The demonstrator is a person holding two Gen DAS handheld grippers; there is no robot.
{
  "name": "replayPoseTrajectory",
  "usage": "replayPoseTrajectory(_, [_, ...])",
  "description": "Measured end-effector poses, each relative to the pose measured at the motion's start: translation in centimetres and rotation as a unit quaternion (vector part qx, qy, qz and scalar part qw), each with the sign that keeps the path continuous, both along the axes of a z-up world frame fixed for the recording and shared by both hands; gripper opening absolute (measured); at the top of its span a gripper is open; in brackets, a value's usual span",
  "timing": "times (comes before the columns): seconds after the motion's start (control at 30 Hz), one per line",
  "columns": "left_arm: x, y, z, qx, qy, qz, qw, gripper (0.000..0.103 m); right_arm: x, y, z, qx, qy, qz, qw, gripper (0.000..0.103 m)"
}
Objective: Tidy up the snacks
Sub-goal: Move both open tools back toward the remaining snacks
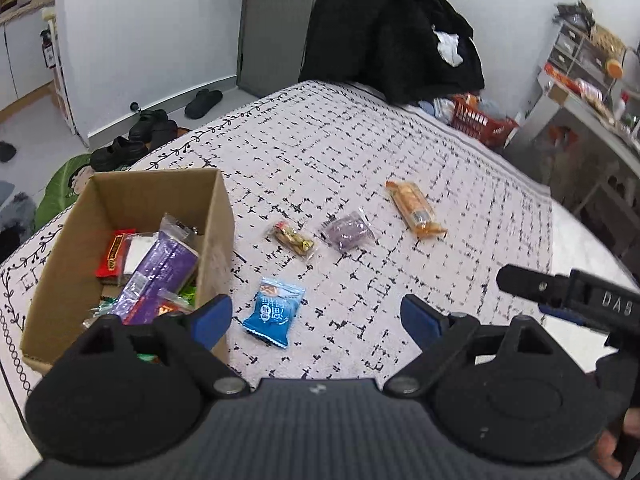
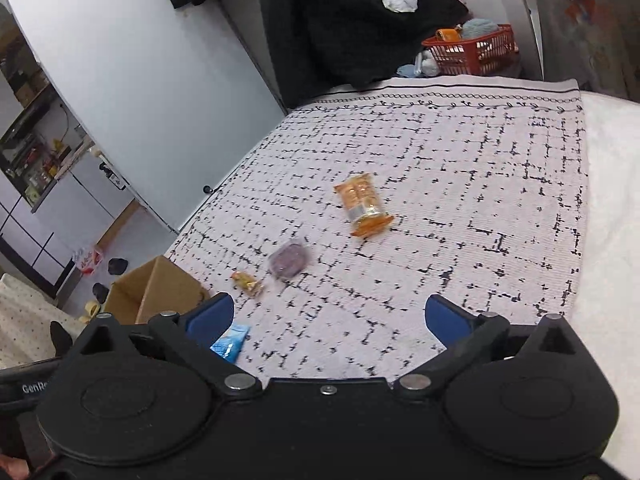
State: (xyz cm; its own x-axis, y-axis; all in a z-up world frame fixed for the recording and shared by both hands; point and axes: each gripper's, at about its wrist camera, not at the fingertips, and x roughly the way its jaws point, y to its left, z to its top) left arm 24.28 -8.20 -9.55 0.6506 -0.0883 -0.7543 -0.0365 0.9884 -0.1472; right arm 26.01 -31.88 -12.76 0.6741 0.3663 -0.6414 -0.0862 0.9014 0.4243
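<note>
A cardboard box (image 1: 216, 216) stands on the patterned bedspread at the left, with several snack packets inside, a long purple one (image 1: 160, 268) on top. Loose on the cover lie a blue packet (image 1: 274, 312), a small yellow-red packet (image 1: 292, 238), a purple packet (image 1: 348, 232) and an orange packet (image 1: 414, 210). My left gripper (image 1: 314, 312) hangs open above the cover, the blue packet just left of its middle. My right gripper (image 2: 330, 316) stands wide open with nothing between its fingers. Ahead of it are the orange packet (image 2: 364, 208), purple packet (image 2: 288, 264) and small packet (image 2: 248, 282); the blue packet (image 2: 230, 342) lies by its left finger.
A black coat (image 1: 384, 32) is heaped at the bed's far end beside a red basket (image 1: 484, 122). Shoes (image 1: 152, 128) sit on the floor past the left edge. A shelf unit (image 1: 580, 92) stands at the right. The bedspread ends on a white mattress (image 2: 612, 200) at the right.
</note>
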Motion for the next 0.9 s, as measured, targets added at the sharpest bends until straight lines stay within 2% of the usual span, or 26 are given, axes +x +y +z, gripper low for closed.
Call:
replayPoseTrajectory(0.23, [1.0,-2.0,-1.6,0.036,0.002,-0.011,0.9993,0.086,1.4,-1.1,-1.8,0.030,0.013,0.003,0.999,0.100])
replayPoseTrajectory(0.37, [1.9,-2.7,-2.9,0.051,0.014,-0.010,0.9986,0.073,2.5,-1.3,-2.8,0.042,0.025,0.007,0.999,0.096])
replayPoseTrajectory(0.6, [3.5,-4.1,-5.3,0.101,0.022,-0.008,0.9947,0.064,4.0,-1.9,-4.0,0.059,0.033,0.011,0.998,0.094])
replayPoseTrajectory(0.9, [5.2,-4.6,-8.3,0.164,0.039,0.015,0.9856,0.062,6.4,-1.8,-5.4,0.047,0.040,0.022,0.998,0.091])
